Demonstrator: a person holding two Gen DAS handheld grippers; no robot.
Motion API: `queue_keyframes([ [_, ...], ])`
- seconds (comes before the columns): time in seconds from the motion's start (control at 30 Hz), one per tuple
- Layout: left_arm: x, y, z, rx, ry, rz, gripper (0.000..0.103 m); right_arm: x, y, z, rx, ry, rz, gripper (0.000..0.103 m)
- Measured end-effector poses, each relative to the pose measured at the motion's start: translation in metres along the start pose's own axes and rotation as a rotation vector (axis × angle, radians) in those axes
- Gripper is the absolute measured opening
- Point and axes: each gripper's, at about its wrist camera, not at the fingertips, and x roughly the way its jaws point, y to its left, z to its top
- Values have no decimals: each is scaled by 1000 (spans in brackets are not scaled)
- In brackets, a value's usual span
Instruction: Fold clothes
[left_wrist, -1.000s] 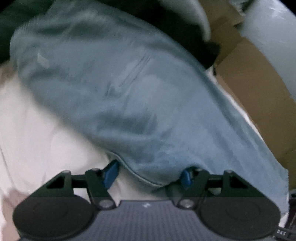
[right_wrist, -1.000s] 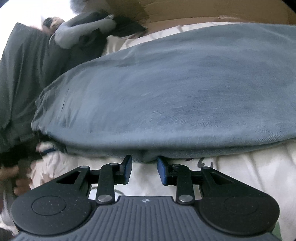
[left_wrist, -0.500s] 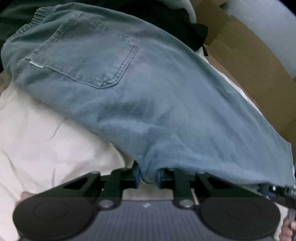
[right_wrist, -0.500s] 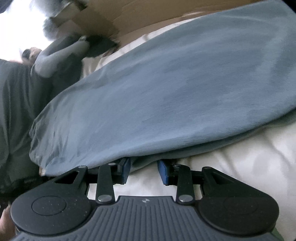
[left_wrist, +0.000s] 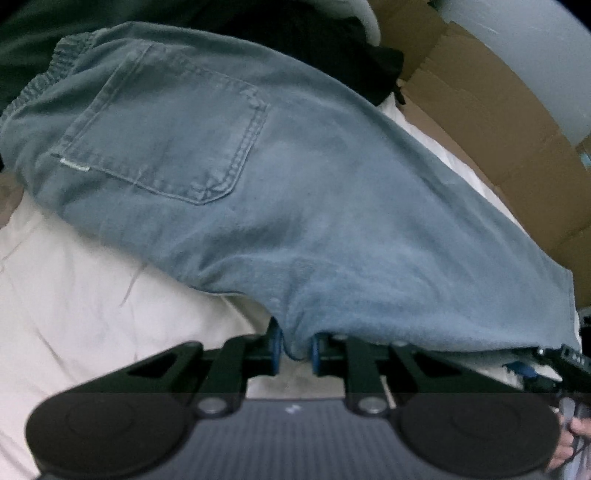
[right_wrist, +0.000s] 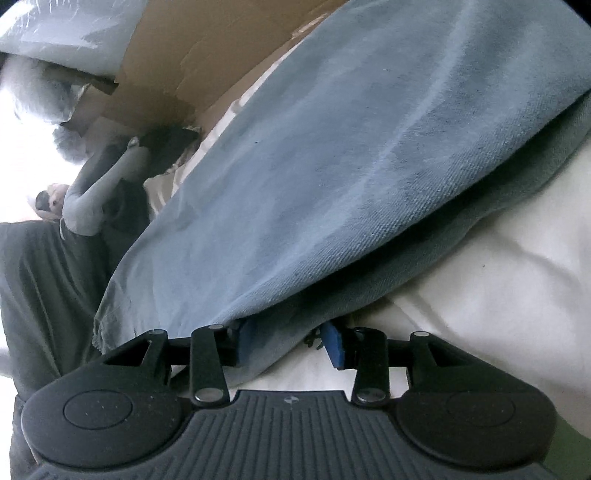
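Observation:
Blue jeans (left_wrist: 295, 184) lie back side up on a white sheet (left_wrist: 92, 295), one back pocket (left_wrist: 166, 136) showing. My left gripper (left_wrist: 295, 347) is shut on a fold of their near edge, which is raised a little off the sheet. In the right wrist view the jeans (right_wrist: 332, 166) run diagonally. My right gripper (right_wrist: 291, 345) has their doubled edge between its jaws, which are opening. The cloth rests against the left pad, and the right pad (right_wrist: 334, 349) stands clear of it.
Brown cardboard (left_wrist: 498, 129) borders the far side of the sheet and also shows in the right wrist view (right_wrist: 207, 55). Dark and grey garments (right_wrist: 44, 295) are piled at the left. A hand (left_wrist: 576, 435) shows at the lower right edge.
My left gripper closed from wide open onto the jeans' edge and lifted it slightly. My right gripper rolled, tilting its view, moved in under the edge and spread its jaws wider.

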Motion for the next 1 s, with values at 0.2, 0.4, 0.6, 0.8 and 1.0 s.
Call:
queue_keyframes([
  [0.2, -4, -5, 4, 31, 20, 30, 16, -6, 1, -1, -24, -4, -16, 1],
  [0.4, 29, -5, -1, 92, 131, 81, 16, -5, -4, -3, -32, 32, -80, 0],
  [0.6, 43, -23, -5, 271, 206, 134, 18, -8, 2, -1, -97, 58, -89, 0],
  [0.8, 15, -17, -7, 296, 213, 100, 20, -30, -2, 3, -111, 56, -82, 3],
  [1.0, -17, -18, 3, 316, 140, 76, 19, -57, -4, 8, -139, 4, -93, 8],
])
